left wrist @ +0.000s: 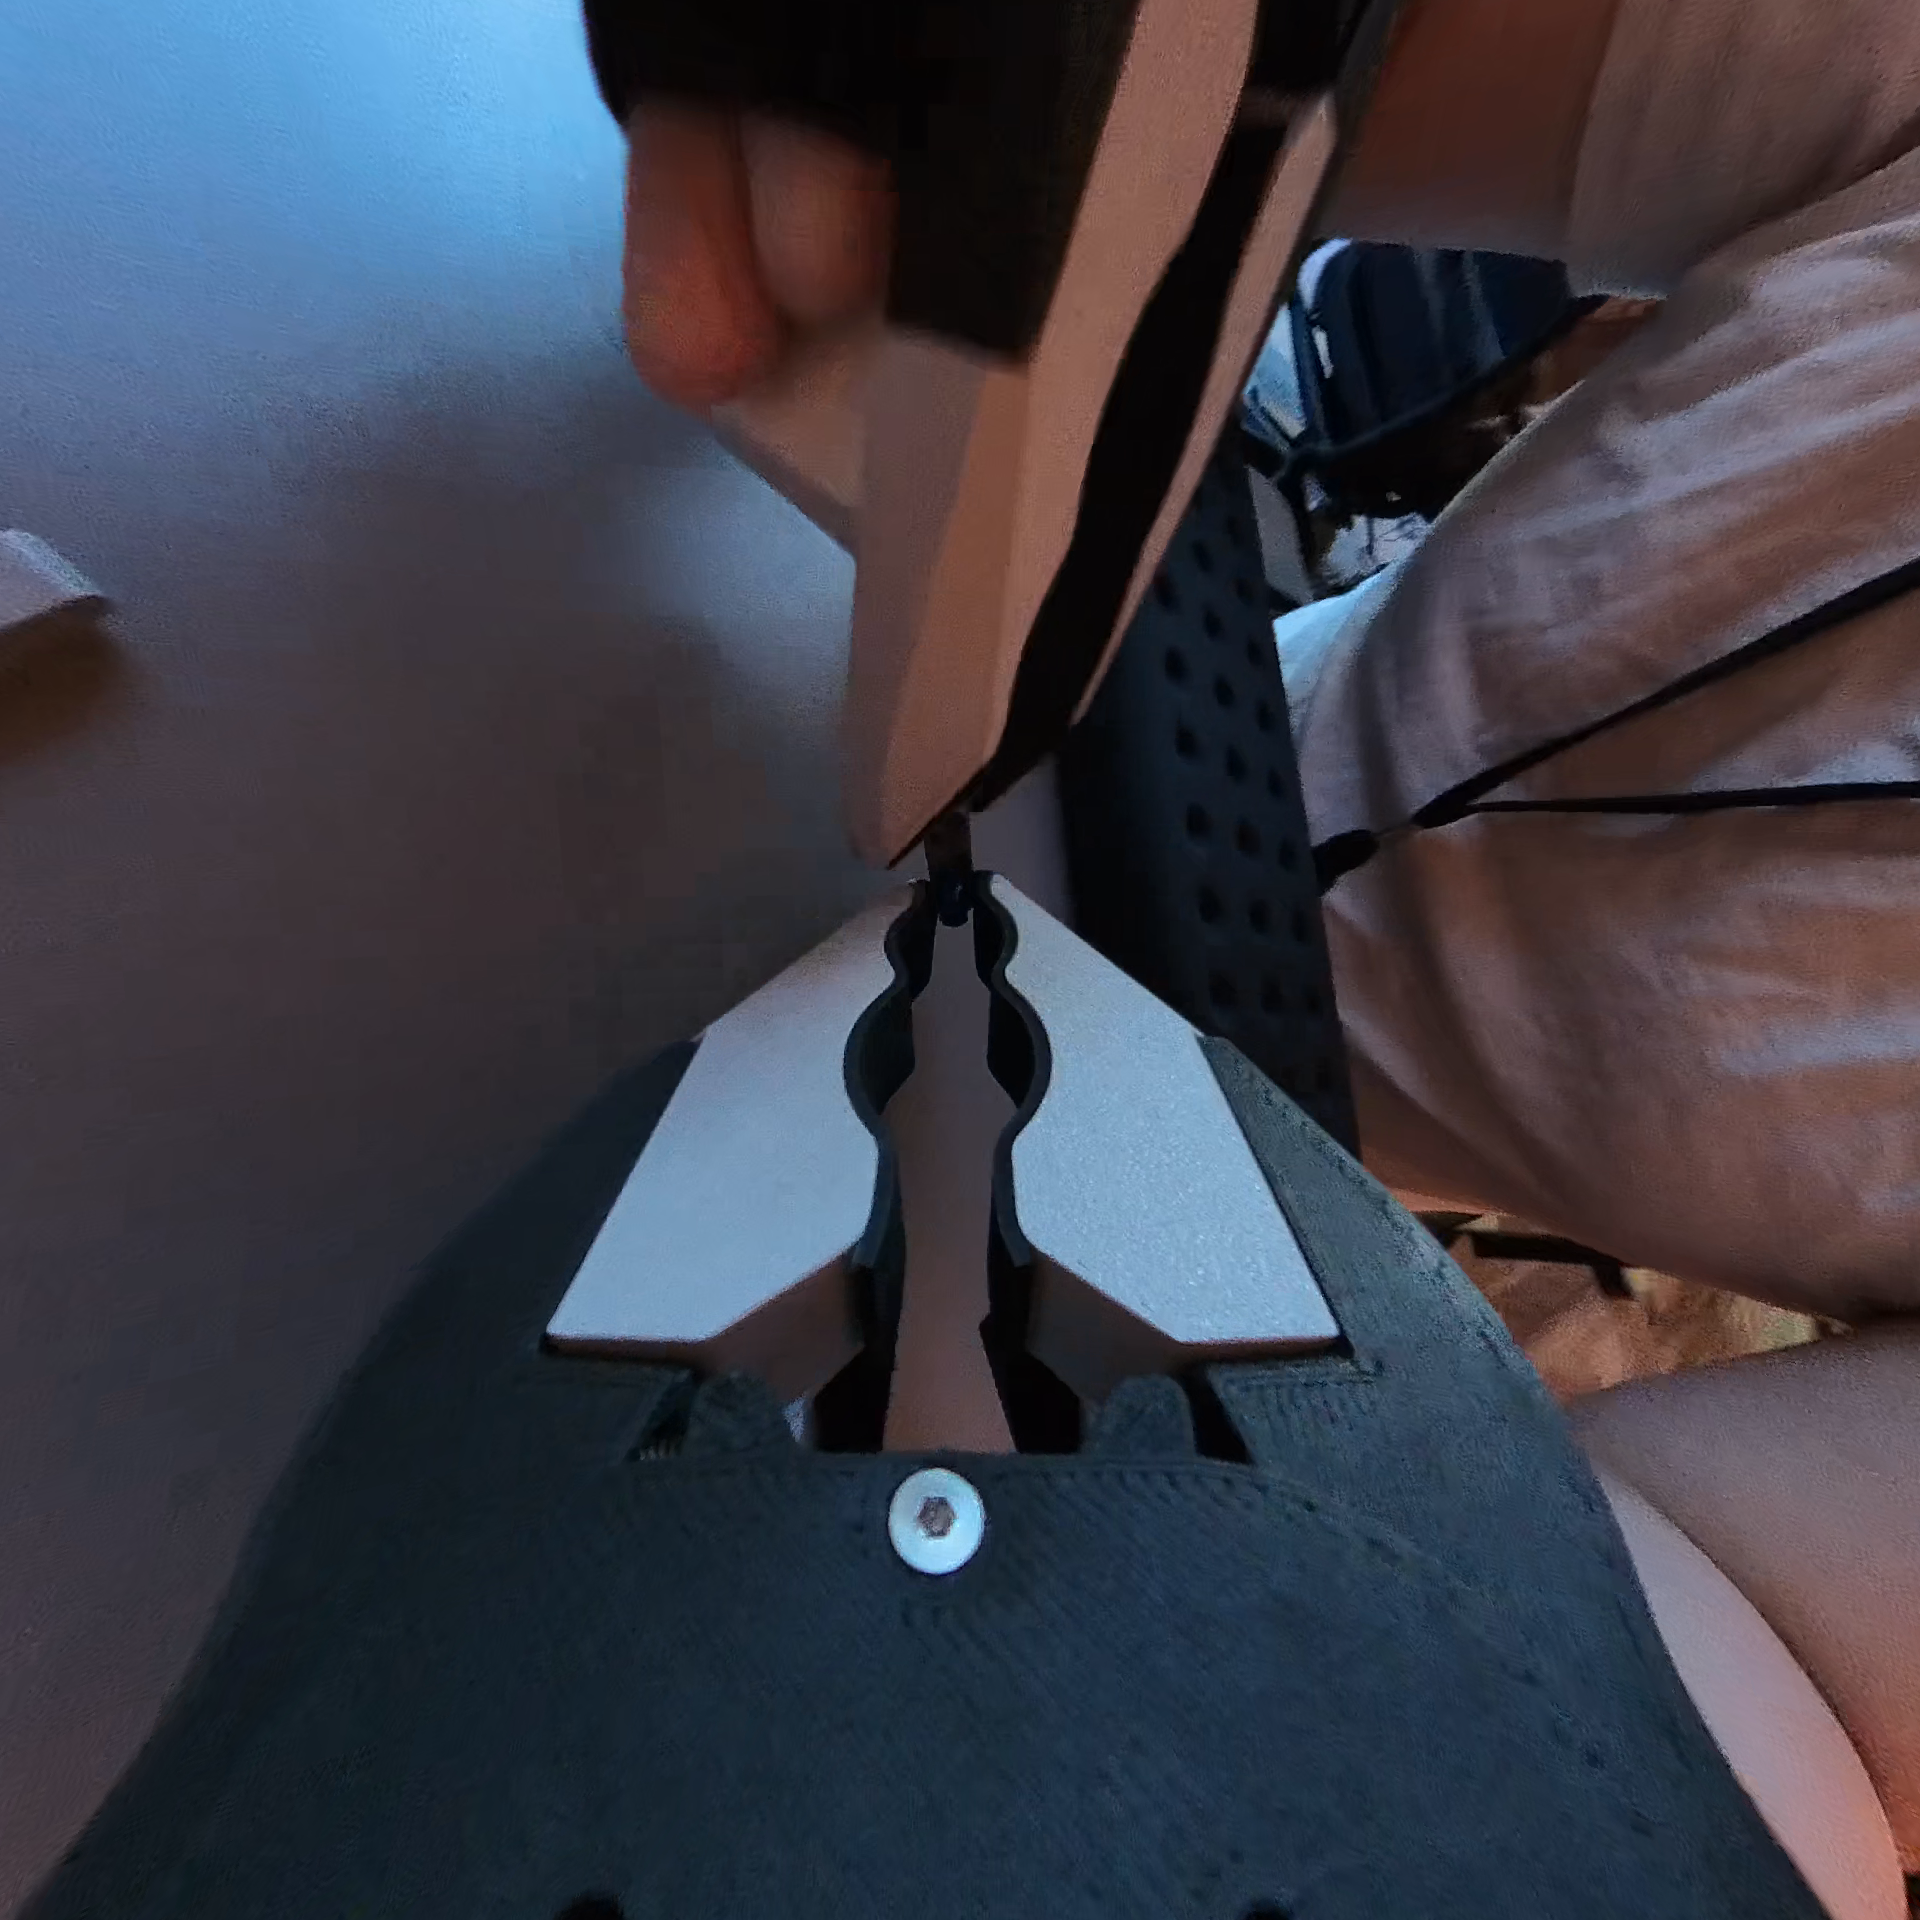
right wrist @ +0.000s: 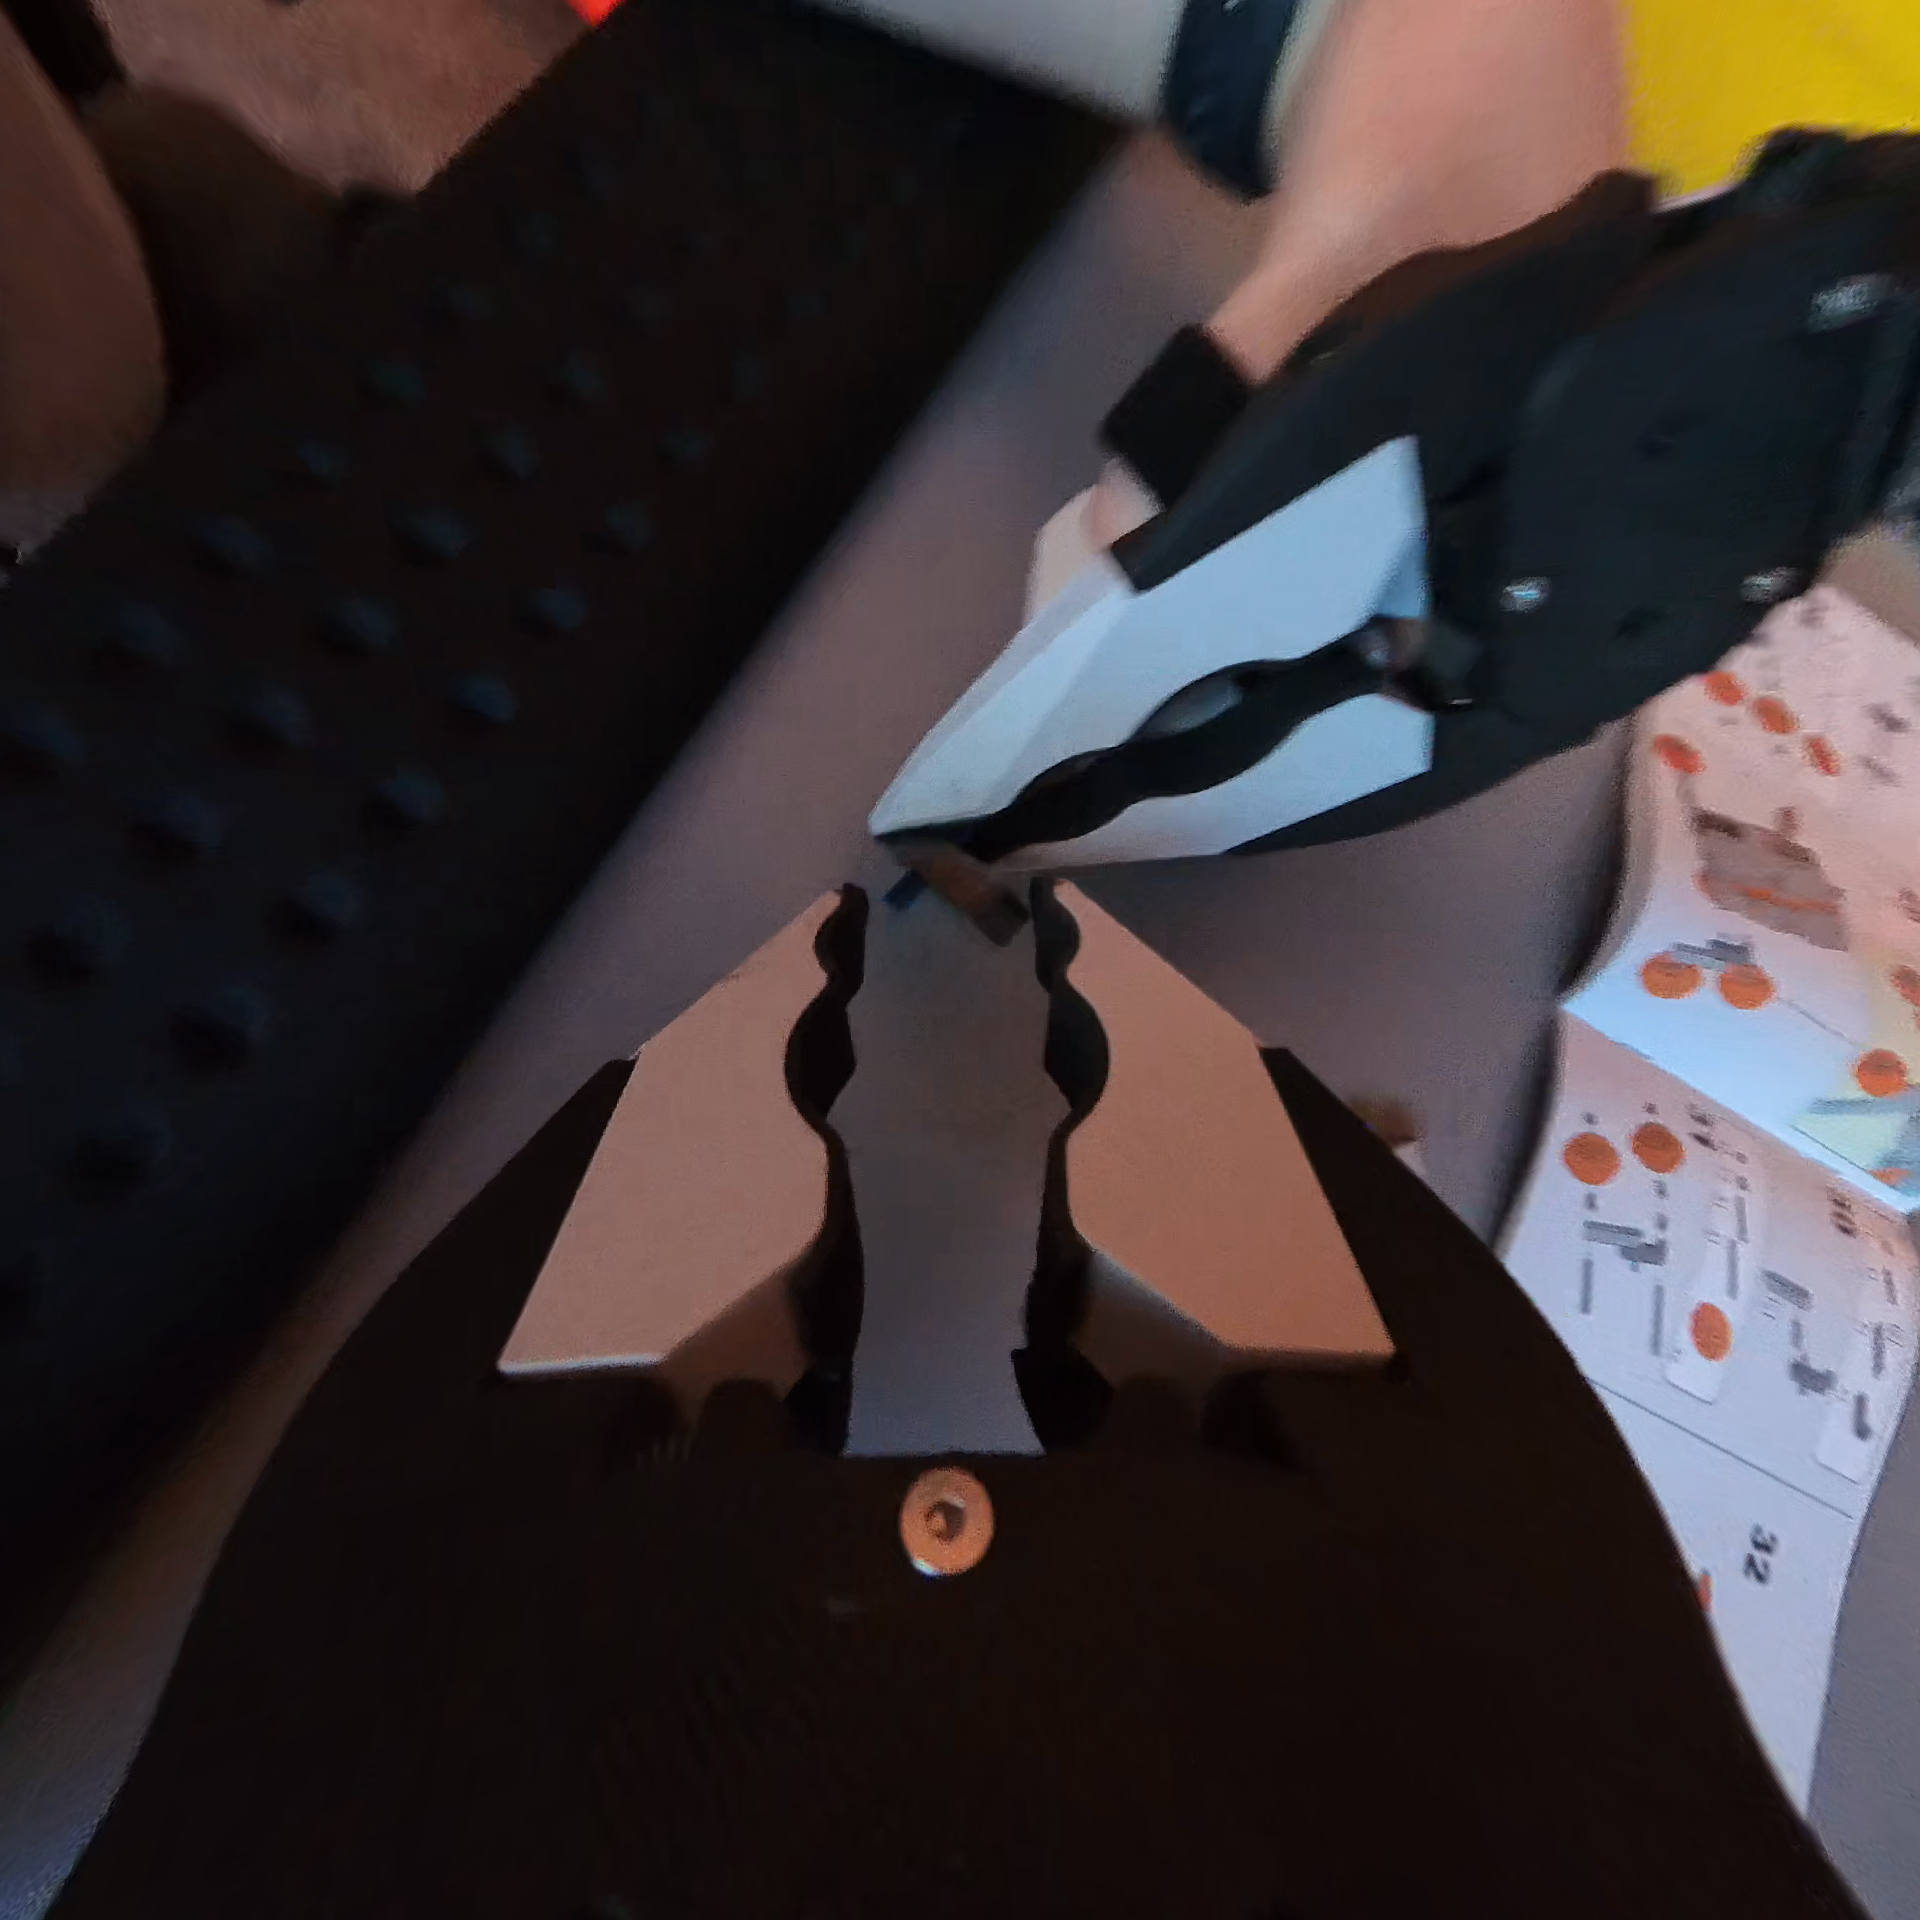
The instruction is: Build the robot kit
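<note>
My left gripper (left wrist: 954,900) is shut on a small dark building piece with a blue pin (left wrist: 950,883). In the right wrist view the left gripper (right wrist: 912,837) comes in from the right, with the piece (right wrist: 982,910) sticking out of its tips. My right gripper (right wrist: 948,906) is open, its tips either side of that piece, the right tip close to or touching it. In the left wrist view the right gripper (left wrist: 906,847) points down from above, tip to tip with mine, held by a hand (left wrist: 707,260) in a black fingerless glove.
A black board with rows of holes or studs (right wrist: 260,623) lies on the grey table (right wrist: 831,623), left of the grippers; it also shows in the left wrist view (left wrist: 1195,779). An open instruction booklet (right wrist: 1714,1143) lies at the right. A person's light clothing with black cords (left wrist: 1610,831) fills the right. Both grippers' tips are close together, under 4 cm apart.
</note>
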Available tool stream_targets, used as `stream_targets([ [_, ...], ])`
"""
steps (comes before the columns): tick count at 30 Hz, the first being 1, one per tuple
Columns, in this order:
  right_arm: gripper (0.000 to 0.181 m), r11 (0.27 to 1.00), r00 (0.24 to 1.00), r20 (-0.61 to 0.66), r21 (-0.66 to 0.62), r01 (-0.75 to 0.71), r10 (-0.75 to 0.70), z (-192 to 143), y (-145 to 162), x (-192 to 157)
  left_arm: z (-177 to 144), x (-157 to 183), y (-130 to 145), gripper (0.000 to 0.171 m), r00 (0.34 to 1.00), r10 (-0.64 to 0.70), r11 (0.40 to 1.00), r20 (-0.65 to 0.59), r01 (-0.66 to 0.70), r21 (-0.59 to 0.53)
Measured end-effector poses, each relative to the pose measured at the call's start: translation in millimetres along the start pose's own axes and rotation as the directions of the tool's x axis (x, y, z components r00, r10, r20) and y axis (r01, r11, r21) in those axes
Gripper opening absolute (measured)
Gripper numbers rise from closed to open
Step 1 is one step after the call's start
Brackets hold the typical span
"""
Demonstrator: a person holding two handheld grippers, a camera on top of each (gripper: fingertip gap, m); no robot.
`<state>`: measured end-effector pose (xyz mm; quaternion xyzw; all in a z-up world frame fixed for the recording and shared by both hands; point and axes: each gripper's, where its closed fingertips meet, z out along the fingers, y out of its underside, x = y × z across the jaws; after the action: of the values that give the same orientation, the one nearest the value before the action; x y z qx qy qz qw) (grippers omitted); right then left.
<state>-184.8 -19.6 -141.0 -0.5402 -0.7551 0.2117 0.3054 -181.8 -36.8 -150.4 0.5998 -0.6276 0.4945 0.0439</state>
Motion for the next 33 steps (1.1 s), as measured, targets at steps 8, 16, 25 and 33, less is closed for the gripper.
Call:
stream_targets([
  [8,0.008,0.998,0.965,-0.262,0.053,0.024,-0.009,-15.4,9.7,16.5,-15.2,-4.5,-16.3,0.005,0.995,-0.067,0.985,-0.075,0.078,0.153],
  [16,0.006,0.996,0.939,-0.336,0.077,-0.055,0.077,-22.1,19.6,26.8,-28.9,-15.1,-32.4,0.006,0.997,-0.08,0.956,0.011,0.074,0.284],
  [25,0.006,0.924,0.877,-0.291,0.161,-0.348,0.381,-20.0,31.9,43.6,-52.2,-27.7,-43.9,0.033,0.698,0.153,0.887,0.7,-0.409,0.214],
  [33,0.006,0.891,0.864,-0.232,0.199,-0.407,0.446,-14.7,30.5,44.3,-42.9,-40.7,-37.0,0.017,0.618,0.224,0.899,0.754,-0.429,0.084],
])
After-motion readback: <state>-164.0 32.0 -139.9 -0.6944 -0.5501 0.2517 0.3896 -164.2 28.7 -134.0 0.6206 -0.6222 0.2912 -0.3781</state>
